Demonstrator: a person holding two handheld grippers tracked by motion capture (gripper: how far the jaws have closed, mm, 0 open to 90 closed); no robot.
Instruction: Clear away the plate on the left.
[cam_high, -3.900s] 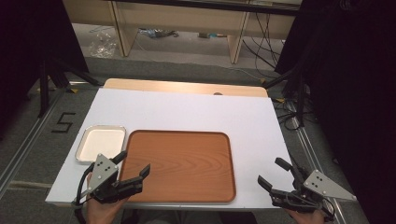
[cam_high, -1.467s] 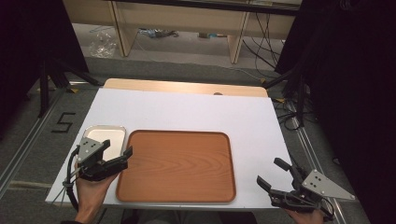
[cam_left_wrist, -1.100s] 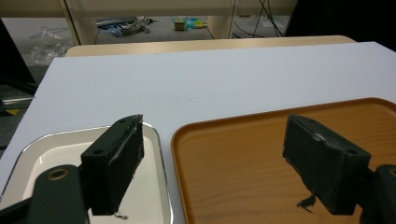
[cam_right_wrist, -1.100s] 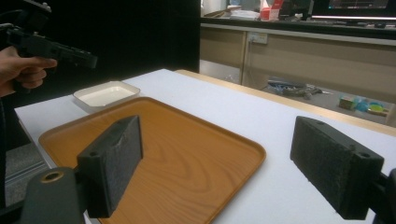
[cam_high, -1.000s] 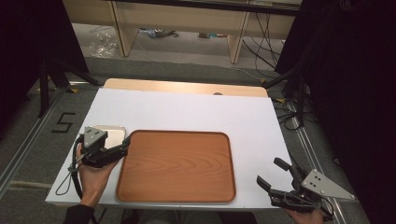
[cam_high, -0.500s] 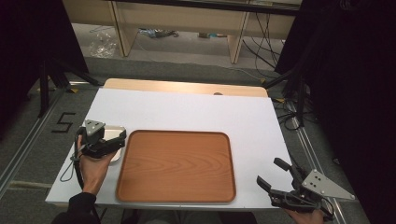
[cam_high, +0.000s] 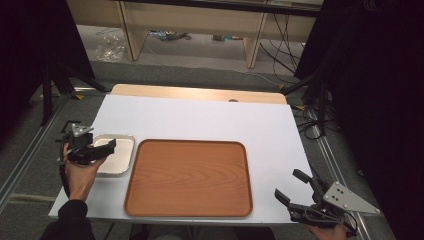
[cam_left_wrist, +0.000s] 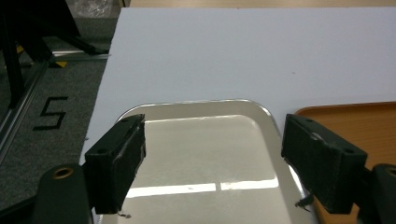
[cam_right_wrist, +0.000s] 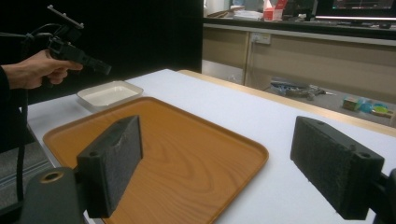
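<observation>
Jaws wide on the left gripper (cam_high: 97, 148), poised over the small shiny metal tray (cam_high: 119, 159), far left beside the big brown wooden tray (cam_high: 190, 177). Right gripper (cam_high: 300, 192) gaping too, near right. Floor "5" marking (cam_left_wrist: 52, 113) caught by left gripper view.

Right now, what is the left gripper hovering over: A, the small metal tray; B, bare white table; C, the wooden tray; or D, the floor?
A: the left gripper hangs open above the small metal tray, whose shiny surface lies between its jaws in the left gripper view, with the wooden tray off to the side.
</observation>
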